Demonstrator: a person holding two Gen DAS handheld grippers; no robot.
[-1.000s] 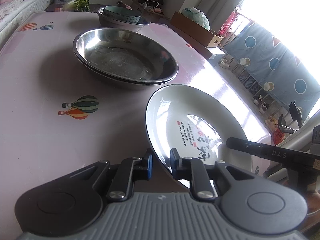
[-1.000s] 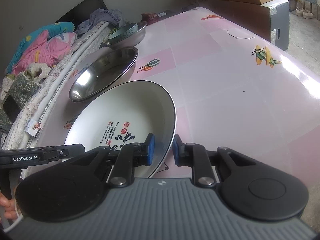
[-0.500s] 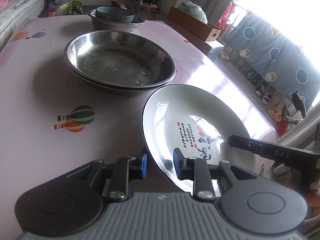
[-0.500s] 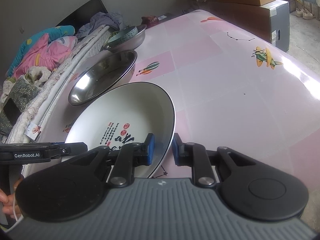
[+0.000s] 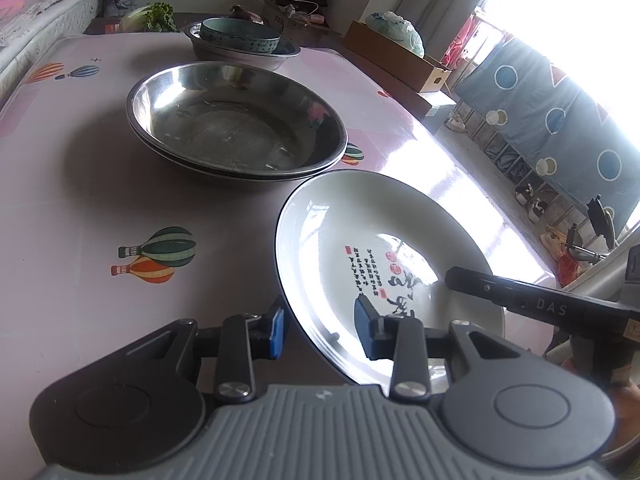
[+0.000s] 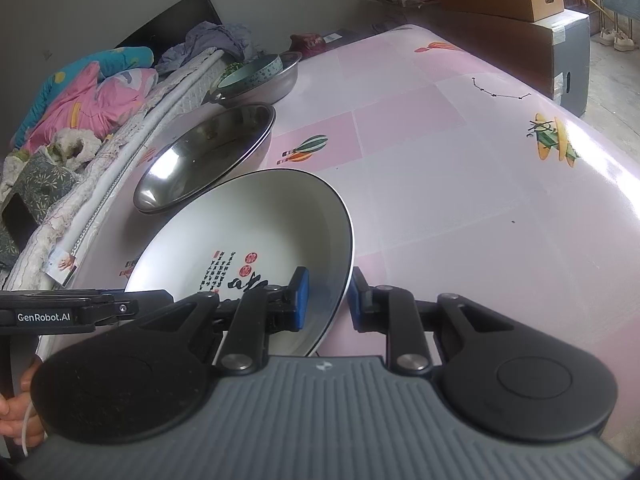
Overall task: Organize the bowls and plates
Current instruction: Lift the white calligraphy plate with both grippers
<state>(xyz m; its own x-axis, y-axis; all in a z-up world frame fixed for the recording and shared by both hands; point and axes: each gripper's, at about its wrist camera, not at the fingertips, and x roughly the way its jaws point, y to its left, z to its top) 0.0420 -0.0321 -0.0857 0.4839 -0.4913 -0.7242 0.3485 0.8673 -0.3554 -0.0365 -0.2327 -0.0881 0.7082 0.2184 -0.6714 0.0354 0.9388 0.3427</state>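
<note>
We held the white plate [image 5: 384, 240] between our two grippers, low over the pink worktop [image 5: 80, 200]. In the left wrist view its near rim passed between the fingers of the left gripper [image 5: 320, 330], with the bulk of the plate lying toward 1 o'clock from it. That gripper's jaws were opening: one blue pad [image 5: 276, 332] stood clear outside the rim, the other sat over the plate's inner face, and neither pressed on it.

In the right wrist view the plate [image 6: 256, 232] lay toward 11 o'clock from the right gripper [image 6: 326, 300], its rim running through the gap. The jaws there were opening too, and a slim gap showed on both sides of the rim, so the pads were close beside it rather than clamped.

The stacked steel pans [image 5: 236, 120] sat on the worktop at 11 o'clock beyond the plate, just apart from its far edge. Farther off at 12 o'clock a green bowl [image 5: 240, 36] sat inside another steel basin [image 5: 280, 54].
</note>
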